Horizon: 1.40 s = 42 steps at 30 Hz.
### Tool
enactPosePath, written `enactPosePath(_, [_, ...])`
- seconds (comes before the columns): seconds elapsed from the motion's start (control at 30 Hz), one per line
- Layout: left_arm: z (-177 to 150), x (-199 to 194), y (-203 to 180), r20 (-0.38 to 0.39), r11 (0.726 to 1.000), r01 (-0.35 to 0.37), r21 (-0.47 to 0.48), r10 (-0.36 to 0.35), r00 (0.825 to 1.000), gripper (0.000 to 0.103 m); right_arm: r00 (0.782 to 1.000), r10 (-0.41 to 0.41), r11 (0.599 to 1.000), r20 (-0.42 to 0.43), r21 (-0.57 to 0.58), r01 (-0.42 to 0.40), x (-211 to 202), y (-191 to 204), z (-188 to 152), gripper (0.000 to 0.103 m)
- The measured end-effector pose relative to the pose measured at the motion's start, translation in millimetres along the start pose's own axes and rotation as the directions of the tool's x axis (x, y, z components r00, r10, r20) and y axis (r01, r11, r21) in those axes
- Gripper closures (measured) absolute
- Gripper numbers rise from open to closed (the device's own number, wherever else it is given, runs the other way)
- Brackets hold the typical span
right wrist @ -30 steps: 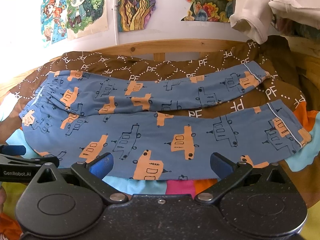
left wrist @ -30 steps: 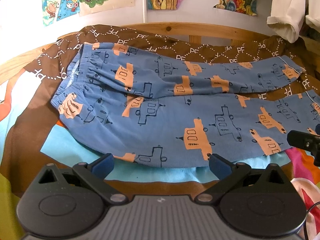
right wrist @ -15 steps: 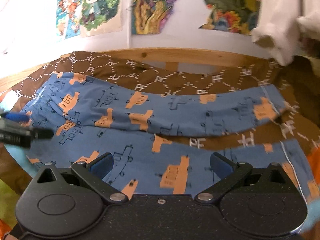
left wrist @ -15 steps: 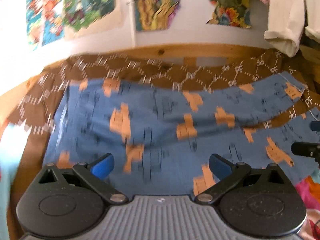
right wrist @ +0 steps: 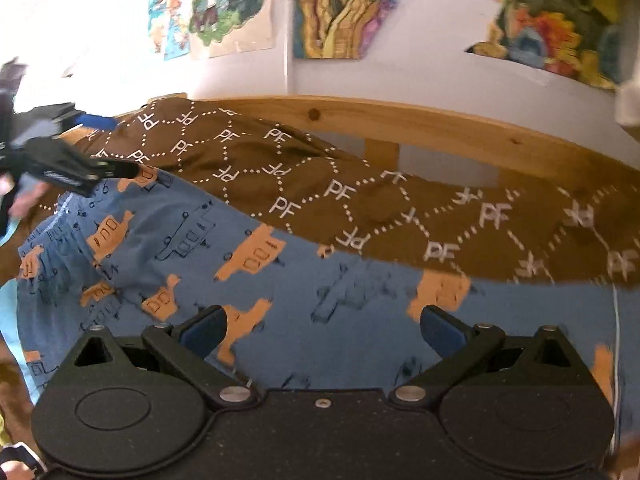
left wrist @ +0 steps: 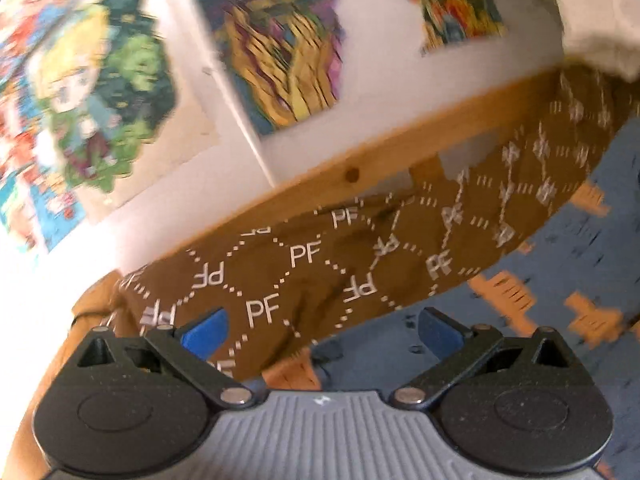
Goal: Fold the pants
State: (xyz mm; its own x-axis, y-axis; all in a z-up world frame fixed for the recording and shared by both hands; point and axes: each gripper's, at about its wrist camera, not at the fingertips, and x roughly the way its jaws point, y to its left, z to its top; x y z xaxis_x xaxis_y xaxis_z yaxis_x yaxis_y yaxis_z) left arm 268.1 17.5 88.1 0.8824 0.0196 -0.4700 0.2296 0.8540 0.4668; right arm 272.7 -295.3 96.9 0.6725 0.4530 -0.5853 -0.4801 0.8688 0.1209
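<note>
The left gripper is spread wide and holds nothing, its blue fingertips over a brown cover printed with white PF letters. This view is tilted and blurred. The blue pants, patterned with orange and outlined vehicles, lie under the right fingertip and stretch away to the right. Beyond the cover runs a wooden bed rail, then a white wall with colourful posters.

The right gripper is also spread wide and empty, hovering close above the pants, which lie flat on the bed with their gathered waistband far to the left. The left gripper shows there, at the waistband's far corner
</note>
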Motion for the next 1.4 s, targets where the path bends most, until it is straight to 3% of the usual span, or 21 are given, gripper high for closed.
enactPosePath(0.07, [2.3, 22.8, 2.6, -0.050, 0.999, 0.024, 0.043, -0.021, 0.999, 0.000, 1.000, -0.013, 1.000, -0.008, -0.028, 0.013, 10.2, -7.3, 10.1, 0.001])
enactPosePath(0.17, [2.6, 51.0, 6.9, -0.157, 0.992, 0.109, 0.064, -0.098, 0.983, 0.002, 0.997, -0.055, 0.998, -0.048, -0.023, 0.054, 28.0, -21.5, 22.0, 0.001])
enactPosePath(0.3, [-5.4, 59.6, 9.0, -0.197, 0.992, 0.123, 0.027, -0.115, 0.974, 0.009, 0.993, -0.086, 0.995, -0.078, -0.063, 0.081, 52.9, -40.9, 33.8, 0.001])
enactPosePath(0.43, [-6.0, 64.2, 7.5, -0.237, 0.985, 0.163, 0.057, -0.145, 0.961, 0.031, 0.988, -0.048, 0.988, -0.150, -0.153, 0.025, 81.0, -47.7, 48.6, 0.002])
enactPosePath(0.53, [-4.8, 71.1, 12.1, -0.279, 0.985, 0.165, 0.049, -0.145, 0.949, 0.051, 0.976, -0.010, 0.978, -0.217, -0.205, -0.036, 100.6, -46.4, 59.3, 0.014])
enactPosePath(0.7, [-7.9, 77.1, 16.9, -0.330, 0.982, 0.185, 0.039, -0.162, 0.930, 0.070, 0.935, 0.029, 0.964, -0.354, -0.237, -0.120, 130.0, -48.5, 66.6, 0.026])
enactPosePath(0.77, [-8.8, 77.1, 16.3, -0.338, 0.981, 0.188, 0.046, -0.162, 0.927, 0.087, 0.917, 0.044, 0.965, -0.396, -0.222, -0.142, 138.2, -52.2, 65.6, 0.027])
enactPosePath(0.83, [-8.8, 76.7, 13.8, -0.342, 0.980, 0.187, 0.060, -0.156, 0.927, 0.095, 0.906, 0.067, 0.968, -0.418, -0.194, -0.161, 143.2, -55.9, 64.8, 0.032])
enactPosePath(0.9, [-7.9, 75.4, 9.5, -0.333, 0.982, 0.168, 0.082, -0.132, 0.934, 0.099, 0.907, 0.079, 0.968, -0.414, -0.185, -0.169, 143.1, -58.6, 64.4, 0.053])
enactPosePath(1.1, [-6.8, 71.0, 5.4, -0.312, 0.989, 0.123, 0.083, -0.091, 0.946, 0.102, 0.909, 0.057, 0.968, -0.412, -0.201, -0.152, 138.0, -56.6, 65.1, 0.096])
enactPosePath(1.23, [-5.6, 64.1, 7.1, -0.280, 0.995, 0.080, 0.055, -0.061, 0.958, 0.102, 0.924, 0.005, 0.949, -0.382, -0.289, -0.125, 130.5, -41.6, 62.1, 0.102])
enactPosePath(1.4, [-3.5, 54.6, 9.4, -0.211, 1.000, -0.003, 0.020, 0.008, 0.977, 0.102, 0.959, -0.111, 0.917, -0.260, -0.398, -0.002, 117.1, -24.0, 72.5, 0.103])
